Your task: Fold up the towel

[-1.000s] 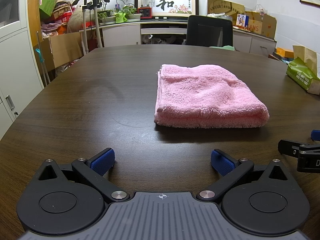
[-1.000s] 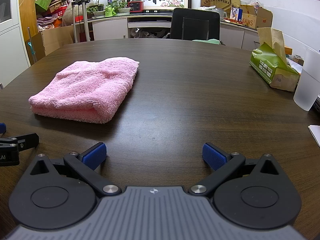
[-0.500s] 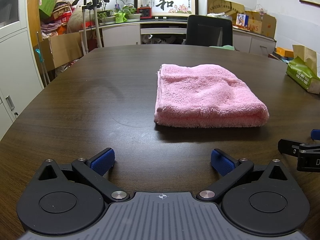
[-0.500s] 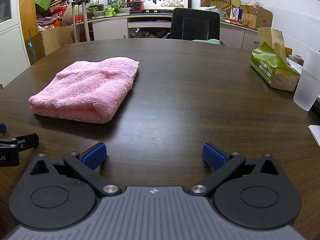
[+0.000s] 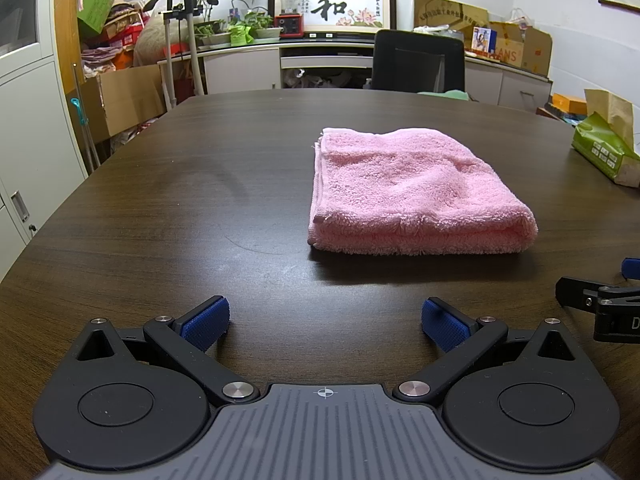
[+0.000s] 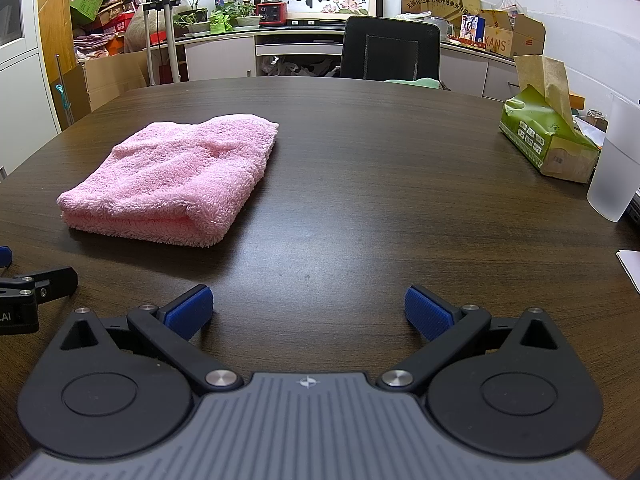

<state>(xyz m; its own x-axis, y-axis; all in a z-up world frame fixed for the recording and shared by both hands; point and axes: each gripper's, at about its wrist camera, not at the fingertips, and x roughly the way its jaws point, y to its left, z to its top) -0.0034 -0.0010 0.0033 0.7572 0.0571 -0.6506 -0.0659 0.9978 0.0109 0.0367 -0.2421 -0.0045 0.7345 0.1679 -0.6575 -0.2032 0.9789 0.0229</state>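
Dark wood table filled both views. Pink towel lay folded flat on table, thick fold edge toward grippers, apart from both. Green tissue box sat well right of towel; frosted cup just beside box. Left gripper sat low over table, near side of towel, fingers spread wide, grasping nothing. Right gripper right of towel, fingers likewise spread, empty.

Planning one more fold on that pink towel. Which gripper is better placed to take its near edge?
Probably the left gripper: the towel lies almost straight ahead of its open jaws. For the right gripper, also open, it sits off to the left.
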